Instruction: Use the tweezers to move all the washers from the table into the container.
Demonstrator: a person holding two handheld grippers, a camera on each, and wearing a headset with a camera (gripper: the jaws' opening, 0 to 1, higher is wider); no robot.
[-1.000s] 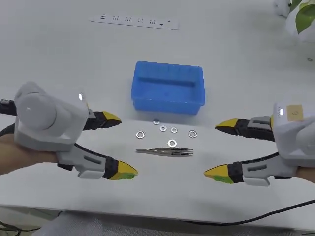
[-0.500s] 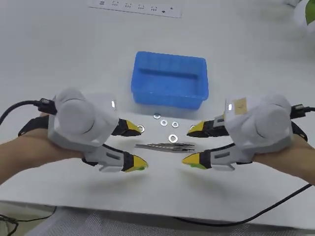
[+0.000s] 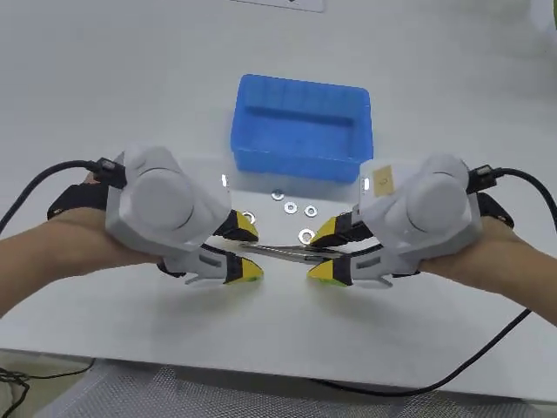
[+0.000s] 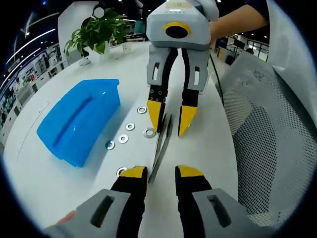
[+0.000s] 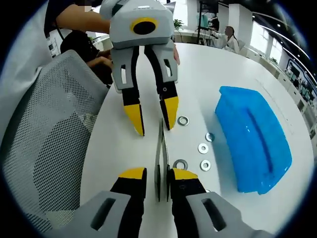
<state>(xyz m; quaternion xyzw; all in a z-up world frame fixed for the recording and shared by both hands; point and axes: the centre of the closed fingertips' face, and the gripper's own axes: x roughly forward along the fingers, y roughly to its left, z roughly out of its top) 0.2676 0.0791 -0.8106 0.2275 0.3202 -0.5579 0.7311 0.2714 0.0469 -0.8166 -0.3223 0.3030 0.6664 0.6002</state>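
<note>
The slim metal tweezers (image 3: 287, 252) lie flat on the white table in front of the blue container (image 3: 301, 129). Several washers (image 3: 306, 235) are scattered between the two. My left gripper (image 3: 251, 251) is open, its yellow tips straddling the tweezers' left end. Facing it, my right gripper (image 3: 317, 258) is open around the right end. In the left gripper view the tweezers (image 4: 161, 146) run from my left gripper (image 4: 161, 172) to the right gripper (image 4: 171, 116). In the right gripper view the tweezers (image 5: 159, 153) lie inside the narrow gap of my right gripper (image 5: 158, 174).
The table's front edge (image 3: 261, 370) is close below the grippers, with cables trailing off both sides. A mesh chair (image 5: 54, 139) stands beyond that edge. The container (image 4: 79, 121) has low walls and nothing visible inside. People sit at far desks.
Both grippers have come inward from the sides and now flank the tweezers' two ends. Their jaws have narrowed. Tweezers and washers lie where they were.
</note>
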